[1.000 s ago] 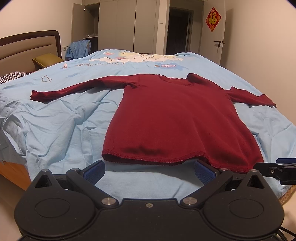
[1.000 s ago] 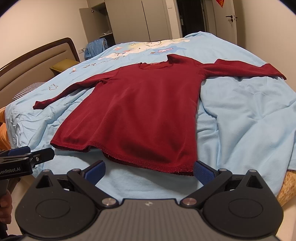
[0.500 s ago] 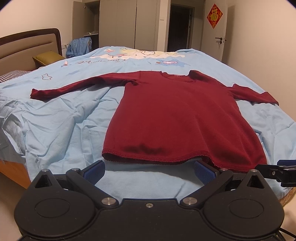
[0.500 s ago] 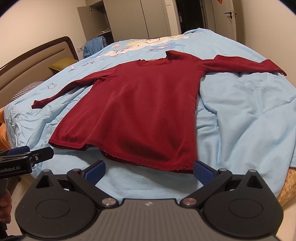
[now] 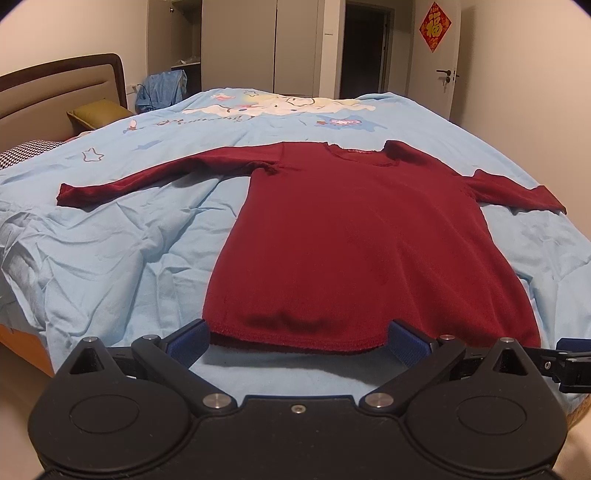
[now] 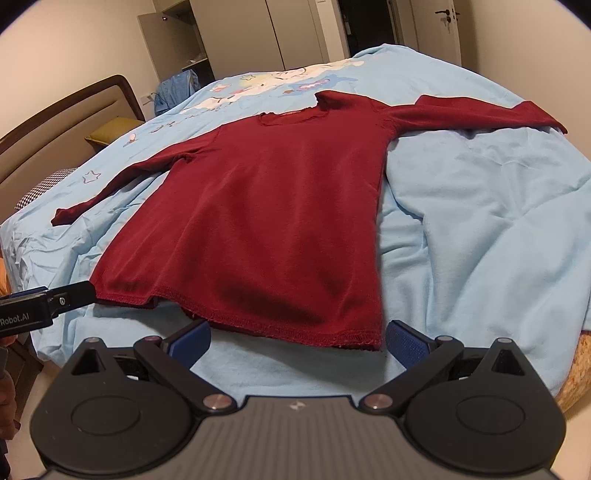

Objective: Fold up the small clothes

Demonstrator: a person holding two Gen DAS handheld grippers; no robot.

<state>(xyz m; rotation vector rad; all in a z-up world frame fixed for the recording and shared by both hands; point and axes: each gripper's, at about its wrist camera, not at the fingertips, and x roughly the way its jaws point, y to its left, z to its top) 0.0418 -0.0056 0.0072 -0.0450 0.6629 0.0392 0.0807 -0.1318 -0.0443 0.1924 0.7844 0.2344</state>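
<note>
And here we are at the foot of the bed: a dark red long-sleeved top (image 5: pixel 351 236) lies spread flat, front down or up I cannot tell, on the light blue bedspread (image 5: pixel 110 266), neckline away at twelve o'clock, hem towards the cameras at six. One sleeve (image 5: pixel 159 177) runs out to nine o'clock, the other sleeve (image 5: pixel 517 188) to three, both lying straight on the cover. The left gripper (image 5: pixel 297 338) sits low at the hem, jaws wide apart, blue pads (image 5: pixel 188 341) either side of the left half of that hem, with a dark shadow on the cloth just ahead; whether the pads touch the fabric is hard to call. Over in the right wrist view, the right gripper (image 6: pixel 297 338) is likewise spread wide, its blue pads (image 6: pixel 406 341) bracketing the right-hand corner of the hem, nothing pinched between them. The left tool's tip pokes in at nine o'clock of that view, right against the far hem corner. Around the edges: a padded headboard (image 5: pixel 55 96) at ten o'clock, an olive pillow (image 5: pixel 98 112) beside it, wardrobe doors (image 5: pixel 258 40) at twelve, a door (image 5: pixel 437 59) with a red decoration (image 5: pixel 436 26) at one o'clock, and a cartoon print (image 5: pixel 280 107) on the bedspread beyond the collar.
</note>
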